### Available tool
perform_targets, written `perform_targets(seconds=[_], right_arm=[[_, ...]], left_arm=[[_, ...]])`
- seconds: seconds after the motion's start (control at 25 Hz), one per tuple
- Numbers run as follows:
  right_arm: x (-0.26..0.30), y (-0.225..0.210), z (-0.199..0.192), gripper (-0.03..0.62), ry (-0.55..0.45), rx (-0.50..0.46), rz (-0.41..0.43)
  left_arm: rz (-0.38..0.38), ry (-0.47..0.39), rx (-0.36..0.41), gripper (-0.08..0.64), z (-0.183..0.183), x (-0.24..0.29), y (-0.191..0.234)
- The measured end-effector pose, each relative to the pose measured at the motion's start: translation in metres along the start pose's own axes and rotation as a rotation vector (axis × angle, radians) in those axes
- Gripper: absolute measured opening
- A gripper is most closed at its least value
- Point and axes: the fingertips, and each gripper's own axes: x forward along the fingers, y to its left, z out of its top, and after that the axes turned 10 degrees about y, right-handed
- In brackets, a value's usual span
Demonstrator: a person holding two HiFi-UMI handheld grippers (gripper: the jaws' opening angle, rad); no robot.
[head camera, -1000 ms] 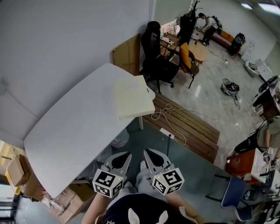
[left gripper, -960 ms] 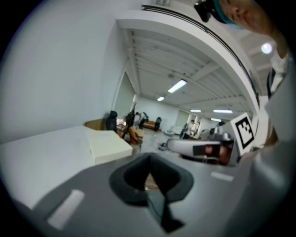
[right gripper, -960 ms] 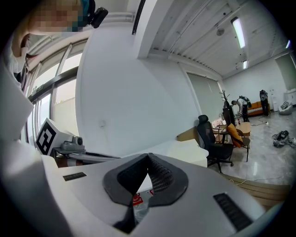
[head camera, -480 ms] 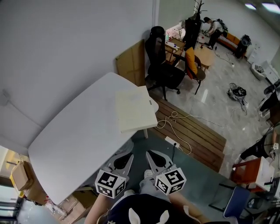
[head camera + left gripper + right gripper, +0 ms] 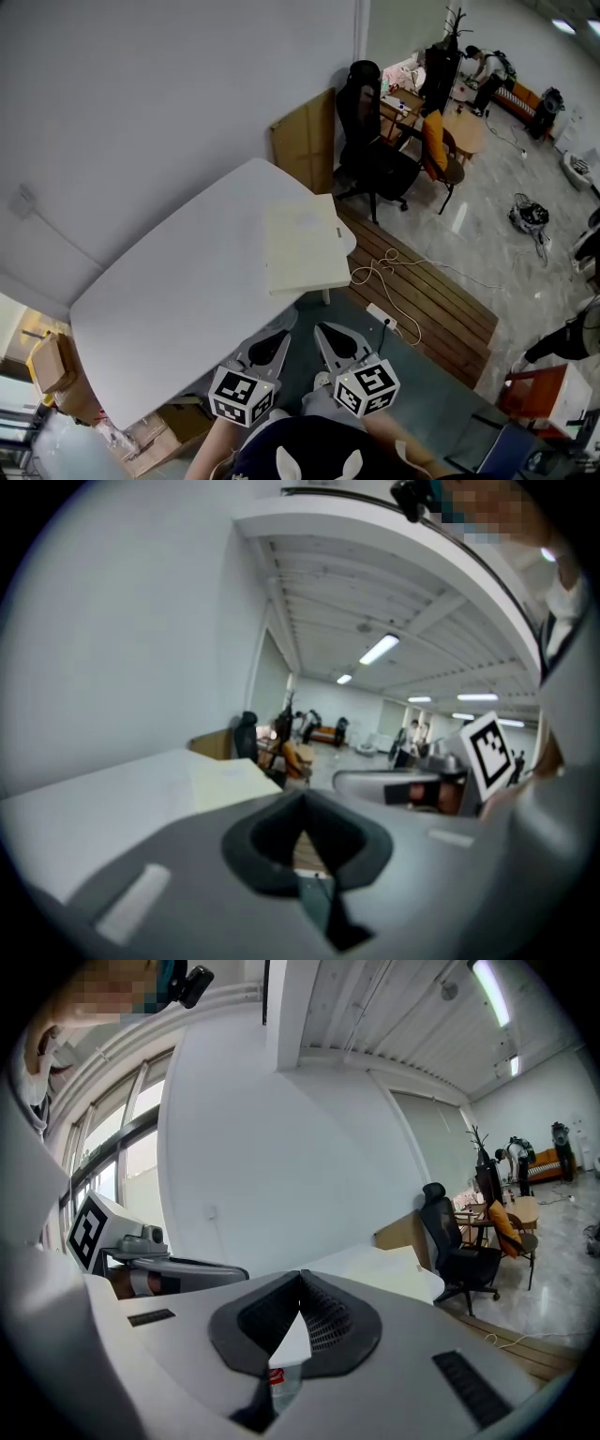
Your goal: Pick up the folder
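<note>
The cream folder (image 5: 302,246) lies flat on the right end of the white table (image 5: 169,300), its corner reaching the table's edge. Both grippers hang below the table's near edge, close to my body and apart from the folder. The left gripper (image 5: 272,344) is shut and holds nothing; the right gripper (image 5: 330,336) beside it is also shut and empty. In the left gripper view the closed jaws (image 5: 302,803) point over the table toward the folder (image 5: 230,780). In the right gripper view the closed jaws (image 5: 300,1283) face the table end (image 5: 394,1265).
A black office chair (image 5: 375,155) and a leaning cardboard sheet (image 5: 305,141) stand beyond the table. A slatted wooden platform (image 5: 427,295) with a white cable (image 5: 384,267) and power strip (image 5: 382,315) lies to the right. Cardboard boxes (image 5: 56,370) sit under the table's left end.
The table and folder have slid lower and to the right in the head view as I moved. Both grippers stay shut and side by side near my body.
</note>
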Motion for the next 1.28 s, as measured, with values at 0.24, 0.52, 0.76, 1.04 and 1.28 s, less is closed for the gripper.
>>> perform_targets(seconds=[0.24,0.52,0.76,1.04,1.28], right_arm=[[0.000,-0.017,0.007,0.009,0.008,-0.015,0.028],[-0.005,-0.031,0.012,0.009,0.009,-0.037,0.055],[-0.004,-0.039,0.010,0.009,0.025,-0.036,0.055],[0.009,-0.031,0.009,0.009,0.046,-0.055,0.074],[0.025,-0.044,0.009,0.009,0.076,-0.063,0.060]], left_arm=[[0.032,-0.014,-0.013,0.003,0.009,0.015,-0.002],[0.047,-0.030,-0.038,0.003,0.010,0.031,-0.010],[0.041,-0.049,-0.065,0.003,0.013,0.037,-0.013],[0.050,-0.075,-0.108,0.003,0.018,0.039,-0.005],[0.047,-0.072,-0.117,0.003,0.022,0.059,0.013]])
